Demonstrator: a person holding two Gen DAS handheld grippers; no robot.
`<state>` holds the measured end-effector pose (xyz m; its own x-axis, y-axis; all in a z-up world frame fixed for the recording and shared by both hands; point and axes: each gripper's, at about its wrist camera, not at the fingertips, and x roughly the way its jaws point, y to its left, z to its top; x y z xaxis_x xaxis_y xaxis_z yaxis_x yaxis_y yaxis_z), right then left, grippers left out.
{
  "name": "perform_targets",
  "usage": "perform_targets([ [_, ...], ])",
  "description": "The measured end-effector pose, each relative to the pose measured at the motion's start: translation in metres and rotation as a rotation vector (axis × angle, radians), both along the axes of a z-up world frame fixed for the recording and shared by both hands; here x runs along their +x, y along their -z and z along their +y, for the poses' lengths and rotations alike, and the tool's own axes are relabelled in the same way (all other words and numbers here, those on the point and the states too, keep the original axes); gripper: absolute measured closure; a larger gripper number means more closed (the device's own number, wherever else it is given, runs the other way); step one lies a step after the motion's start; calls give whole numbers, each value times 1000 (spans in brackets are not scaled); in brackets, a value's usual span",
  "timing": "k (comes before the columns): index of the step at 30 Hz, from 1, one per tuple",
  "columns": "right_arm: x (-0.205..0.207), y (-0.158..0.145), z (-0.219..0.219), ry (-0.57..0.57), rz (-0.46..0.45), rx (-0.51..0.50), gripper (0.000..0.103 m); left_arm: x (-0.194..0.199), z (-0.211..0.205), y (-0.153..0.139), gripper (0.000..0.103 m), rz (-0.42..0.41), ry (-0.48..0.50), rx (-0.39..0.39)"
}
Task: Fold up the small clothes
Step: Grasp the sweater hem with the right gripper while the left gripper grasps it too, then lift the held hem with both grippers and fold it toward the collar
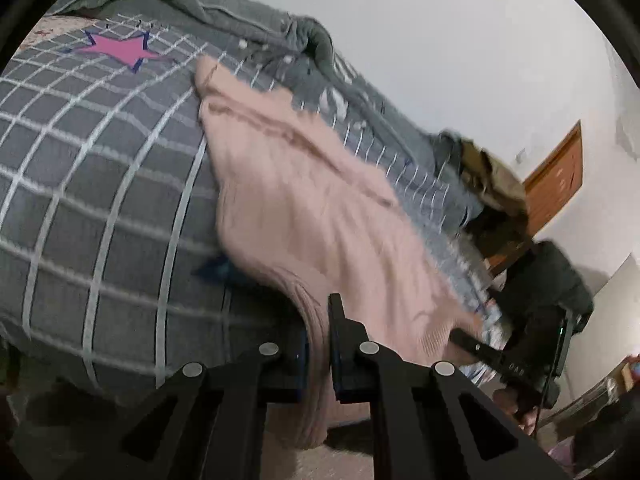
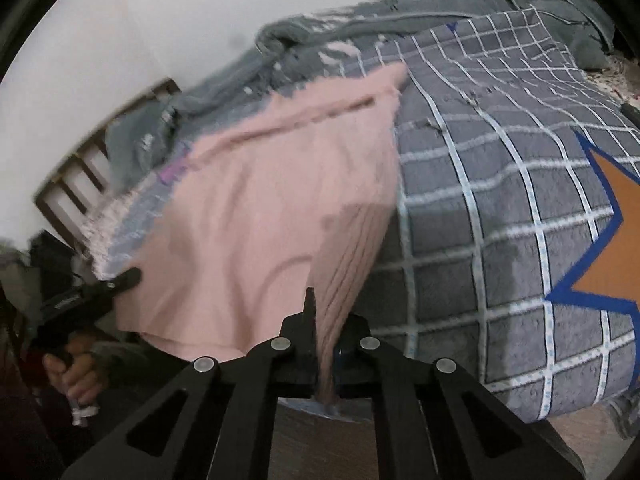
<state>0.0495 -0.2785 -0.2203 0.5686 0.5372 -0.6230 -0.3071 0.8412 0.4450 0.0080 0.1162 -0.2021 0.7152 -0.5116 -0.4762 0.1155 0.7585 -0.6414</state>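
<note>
The pink knit garment lies spread over the near part of a bed, its ribbed hem pinched at two places along the edge nearest the cameras. The left gripper is clamped on a fold of that hem, the ribbed cloth running up between its two black fingers and hanging below them. The right gripper is likewise closed tight on a bunched, pleated strip of the same hem, which fans upward from its jaws. In the right wrist view the left gripper's tip meets the garment's left corner, with the person's hand wrapped round its handle just beyond the bed's edge.

The garment's far corner reaches toward the middle of the bed. To its right in that view the grey blanket with a white grid lies open and flat, printed with an orange star; a pink star shows in the left wrist view.

Farther back a rumpled grey quilt is heaped along the white wall. A slatted wooden bed frame stands at the bed's end, and a wooden door lies beyond.
</note>
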Motion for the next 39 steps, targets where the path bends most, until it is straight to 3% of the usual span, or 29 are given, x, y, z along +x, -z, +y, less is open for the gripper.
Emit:
perform_targets([
  [4,19,-30,-5,9,-35,133,98,18,16,-35,96,-73,-35,-81],
  [9,66,-72,-1,45,-71,225,98,59,24,-77,96,-146,-91,-43],
  [12,98,-89,4,59,-73,278,98,88,28,-85,96,-147,-137,-24],
  [17,160,-101,12,119,-68,298,98,140,43,-77,96,-121,-238,-38],
  [22,223,-91,17,141,0,322,98,189,60,-60,96,-70,-299,-70],
  [31,302,-68,51,116,40,249,98,254,79,-43,96,10,-335,-98],
  [33,318,-65,53,126,34,236,97,266,77,-41,95,30,-304,-65],
  [35,330,-59,52,133,41,232,89,273,73,-39,86,42,-283,-21],
  [36,332,-56,51,142,40,227,78,272,74,-38,72,36,-285,-28],
  [37,332,-54,49,148,27,221,70,270,76,-38,51,21,-294,-50],
  [38,329,-54,47,158,5,209,59,265,80,-39,40,-11,-309,-85],
  [39,326,-53,46,171,-14,188,56,260,83,-40,29,-49,-324,-112],
])
